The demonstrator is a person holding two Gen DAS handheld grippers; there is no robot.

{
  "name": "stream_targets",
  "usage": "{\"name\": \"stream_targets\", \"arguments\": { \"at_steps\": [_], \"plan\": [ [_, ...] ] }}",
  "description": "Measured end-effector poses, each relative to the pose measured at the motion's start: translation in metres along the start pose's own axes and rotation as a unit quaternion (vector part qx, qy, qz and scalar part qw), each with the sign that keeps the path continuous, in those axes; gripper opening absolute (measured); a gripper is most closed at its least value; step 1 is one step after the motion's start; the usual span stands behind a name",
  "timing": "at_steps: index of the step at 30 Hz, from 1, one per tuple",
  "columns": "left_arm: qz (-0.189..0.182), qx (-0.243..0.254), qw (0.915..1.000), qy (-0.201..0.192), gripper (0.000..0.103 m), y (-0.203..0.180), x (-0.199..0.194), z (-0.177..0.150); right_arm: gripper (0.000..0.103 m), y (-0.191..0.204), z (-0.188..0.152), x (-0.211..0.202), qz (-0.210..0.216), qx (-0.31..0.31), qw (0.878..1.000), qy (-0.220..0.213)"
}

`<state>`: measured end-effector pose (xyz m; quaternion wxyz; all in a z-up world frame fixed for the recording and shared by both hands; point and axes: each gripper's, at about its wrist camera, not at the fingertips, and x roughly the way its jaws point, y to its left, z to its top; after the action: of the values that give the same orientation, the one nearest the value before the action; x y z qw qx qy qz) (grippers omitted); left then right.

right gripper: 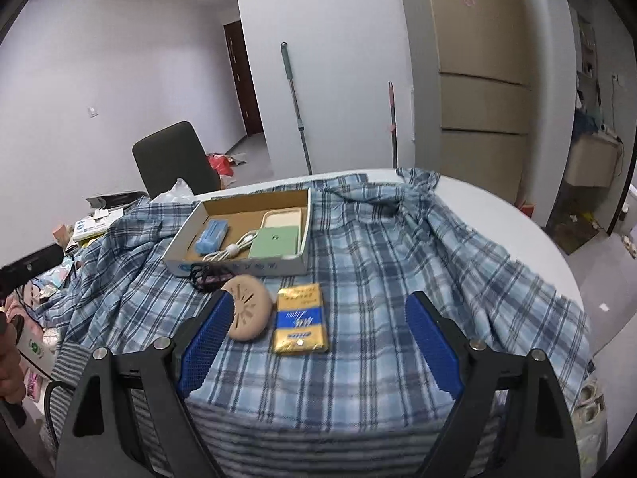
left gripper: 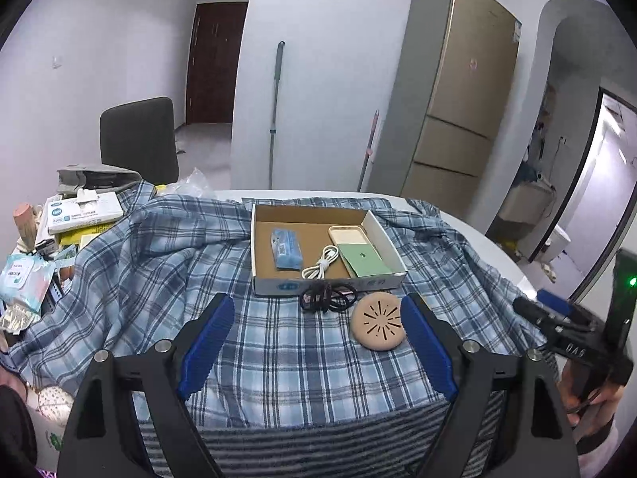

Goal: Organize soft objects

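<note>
Your box (right gripper: 239, 265) sits mid-tabletop on the cloth (right gripper: 378, 247), holding a packet (right gripper: 212, 236), cable (right gripper: 231, 251) and case (right gripper: 278, 235). Toward the near edge lie a cord (right gripper: 205, 275), disc (right gripper: 247, 307) and pouch (right gripper: 299, 318), left to right.

Left wrist view: looks forward and downward along the left gripper (left gripper: 317, 338), from close above the near edge of a table covered by a plaid cloth (left gripper: 278, 342), facing a cardboard box (left gripper: 278, 286) and the far wall. Right wrist view: same downward tilt along the right gripper (right gripper: 318, 340), set further right, so the box (right gripper: 239, 267) appears left of centre. Both views share the cloth (right gripper: 378, 279), the box, a tan disc (left gripper: 378, 324) (right gripper: 249, 314), chair and refrigerator.
</note>
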<state>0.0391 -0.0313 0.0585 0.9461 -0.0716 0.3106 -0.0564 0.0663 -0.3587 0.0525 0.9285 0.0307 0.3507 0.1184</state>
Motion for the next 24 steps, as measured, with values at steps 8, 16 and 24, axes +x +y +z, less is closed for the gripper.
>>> {"name": "stream_targets", "arguments": {
  "at_steps": [8,16,24],
  "plan": [
    [0.017,0.030,0.9991,0.023,0.087,-0.013,0.077,0.023,0.084,-0.020,0.027,0.080,-0.009,0.031,0.997,0.067],
    [-0.013,0.021,0.9987,0.044,0.087,-0.021,0.069,-0.006,0.083,-0.002,-0.014,0.049,-0.019,0.054,0.997,0.044],
    [-0.010,0.033,0.9973,0.065,0.087,-0.040,0.073,-0.016,0.083,-0.014,-0.028,0.036,-0.037,0.070,0.995,0.057]
  ]
}}
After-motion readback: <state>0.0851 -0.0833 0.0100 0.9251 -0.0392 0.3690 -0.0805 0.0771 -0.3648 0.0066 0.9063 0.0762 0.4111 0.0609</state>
